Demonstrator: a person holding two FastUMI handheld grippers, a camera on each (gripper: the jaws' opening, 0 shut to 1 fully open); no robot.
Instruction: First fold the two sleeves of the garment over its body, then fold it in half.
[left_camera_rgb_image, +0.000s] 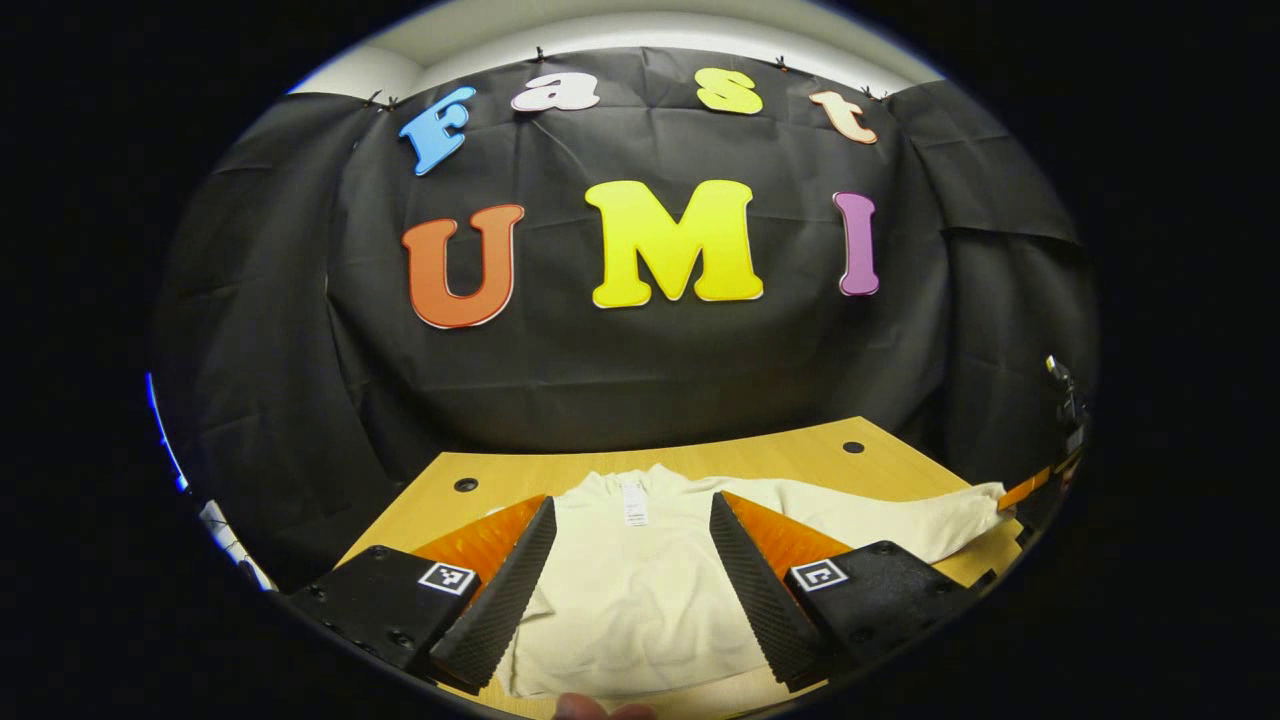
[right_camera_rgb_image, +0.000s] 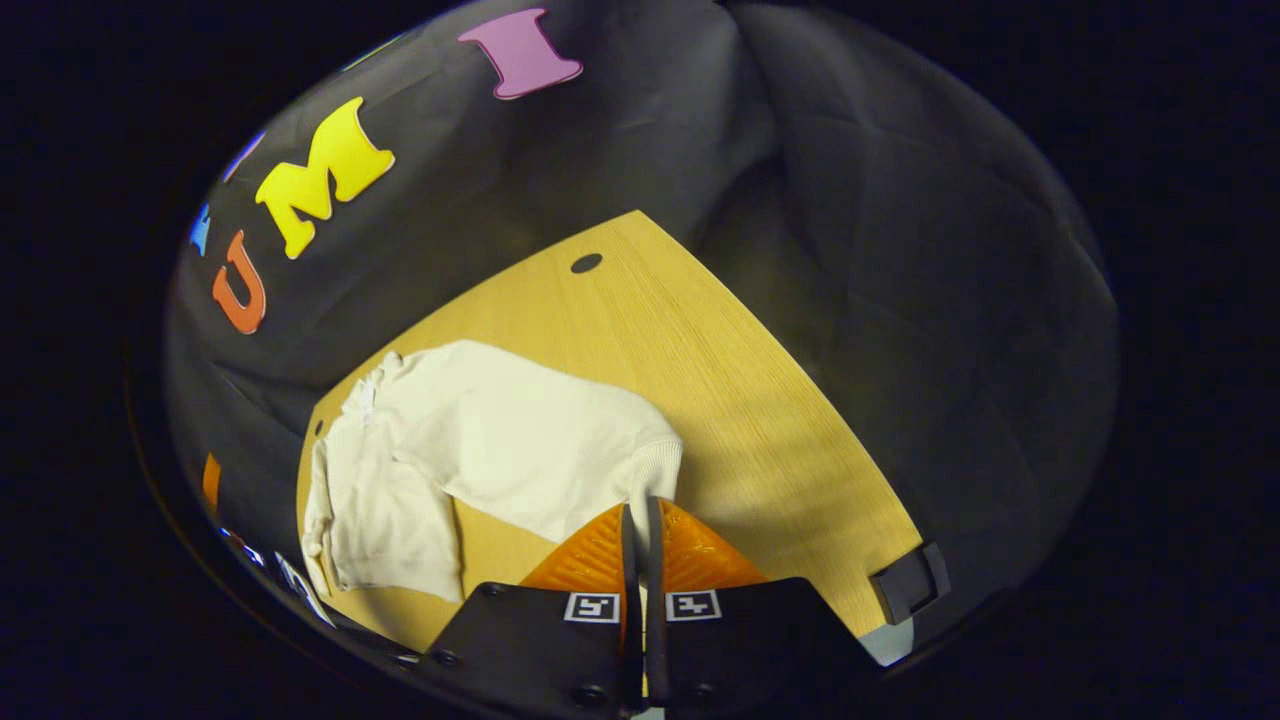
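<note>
- left gripper view: the left gripper (left_camera_rgb_image: 632, 560) hangs low over the near part of the table, and its two fingers stand wide apart with nothing between them.
- a soft cream long-sleeved garment (left_camera_rgb_image: 640, 590) lies flat on the light wooden table (left_camera_rgb_image: 800, 450), right under the spread fingers.
- the neck of the garment, with a small white tag (left_camera_rgb_image: 632, 503), points away toward the black cloth wall (left_camera_rgb_image: 620, 370).
- one sleeve (left_camera_rgb_image: 900, 520) stretches out flat to the right side of this view, all the way to the table's edge.
- at the end of that sleeve, the other gripper (left_camera_rgb_image: 1030, 490) shows small and far off.
- two small dark round holes (left_camera_rgb_image: 466, 485) sit in the table top near the far edge.
- a bit of a fingertip (left_camera_rgb_image: 600, 710) peeks in at the very bottom.
- right gripper view: the right gripper (right_camera_rgb_image: 640, 530) has its fingers squeezed together on the ribbed cuff (right_camera_rgb_image: 655, 470) of the cream sleeve, so it is grasping the cuff.
- the sleeve runs from the cuff up and left to the body of the garment (right_camera_rgb_image: 390, 510), which lies flat near the left edge of the table (right_camera_rgb_image: 700, 360).
- a small dark clamp-like block (right_camera_rgb_image: 908, 582) sits on the table's edge at the right.
</note>
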